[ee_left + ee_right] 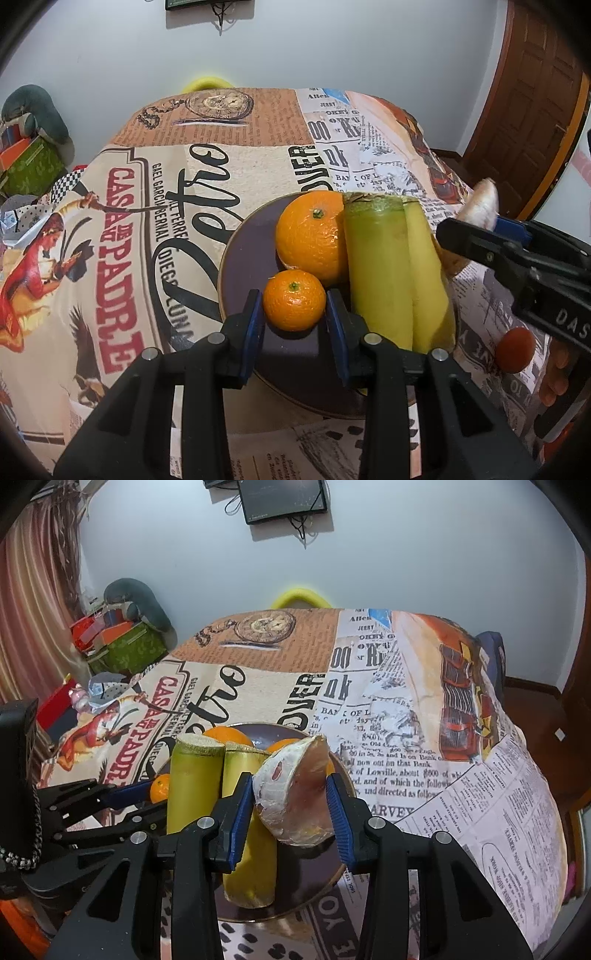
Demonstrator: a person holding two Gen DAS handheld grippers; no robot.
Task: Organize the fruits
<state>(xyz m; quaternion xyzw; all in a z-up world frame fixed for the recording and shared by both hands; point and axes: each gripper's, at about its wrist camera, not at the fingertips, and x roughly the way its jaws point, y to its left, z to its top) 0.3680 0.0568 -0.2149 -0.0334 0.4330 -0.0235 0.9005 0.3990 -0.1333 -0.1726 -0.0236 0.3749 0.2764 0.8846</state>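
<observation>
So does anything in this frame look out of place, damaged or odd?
One thing: a small red-orange round fruit lies on the printed tablecloth, outside the dark round plate that holds the other fruit. Also, the pale cut fruit wedge in the right gripper has a ragged, peeling rind.

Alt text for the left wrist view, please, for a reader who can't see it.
The left tool brackets a small mandarin on a dark plate, beside a large orange and two yellow-green stalk pieces. The right tool enters at right.
</observation>
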